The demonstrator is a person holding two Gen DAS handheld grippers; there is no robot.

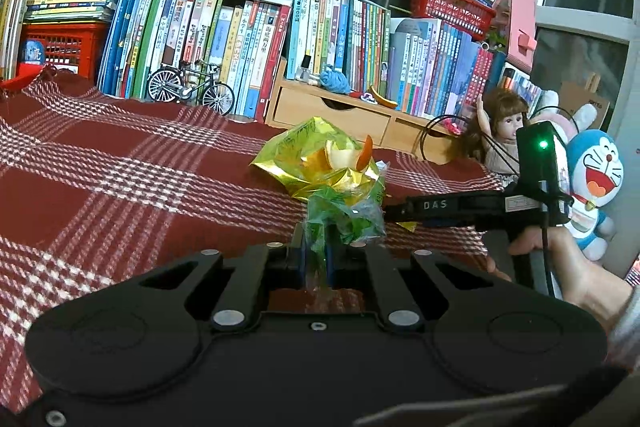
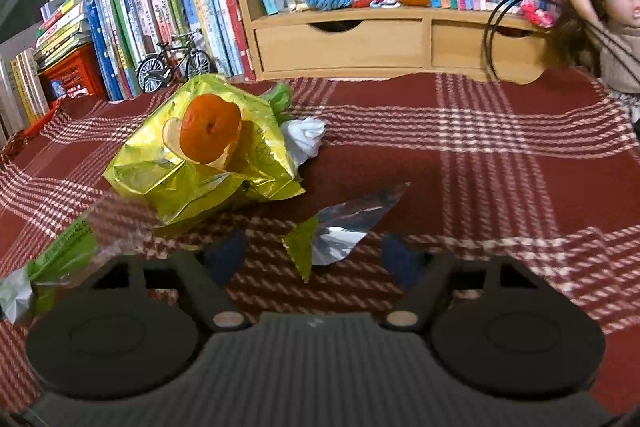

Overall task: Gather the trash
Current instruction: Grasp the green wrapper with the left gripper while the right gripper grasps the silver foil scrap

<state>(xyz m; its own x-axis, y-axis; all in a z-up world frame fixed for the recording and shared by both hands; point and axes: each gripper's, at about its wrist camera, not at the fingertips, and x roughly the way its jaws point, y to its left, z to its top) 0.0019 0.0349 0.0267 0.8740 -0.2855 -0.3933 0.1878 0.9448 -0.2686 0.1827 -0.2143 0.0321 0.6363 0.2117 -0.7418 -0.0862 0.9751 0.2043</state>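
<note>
Green plastic wrapper [image 1: 344, 223] pinched in our left gripper [image 1: 316, 259]; right gripper [image 2: 316, 259] spread around foil scrap [image 2: 344, 231], not gripping. Yellow bag [image 2: 208, 171] with peel (tissue behind) remains on cloth [image 2: 480, 167].

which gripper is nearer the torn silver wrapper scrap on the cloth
Right. The right gripper has its open fingers either side of the silver wrapper scrap; the left gripper is shut on a green plastic wrapper beside it.

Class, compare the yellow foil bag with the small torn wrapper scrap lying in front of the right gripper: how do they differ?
The foil bag is bigger, crumpled and puffed up, and carries orange peel; the wrapper scrap is small, flat, and bare, showing its silver inside. Both lie on the checked cloth.
</note>
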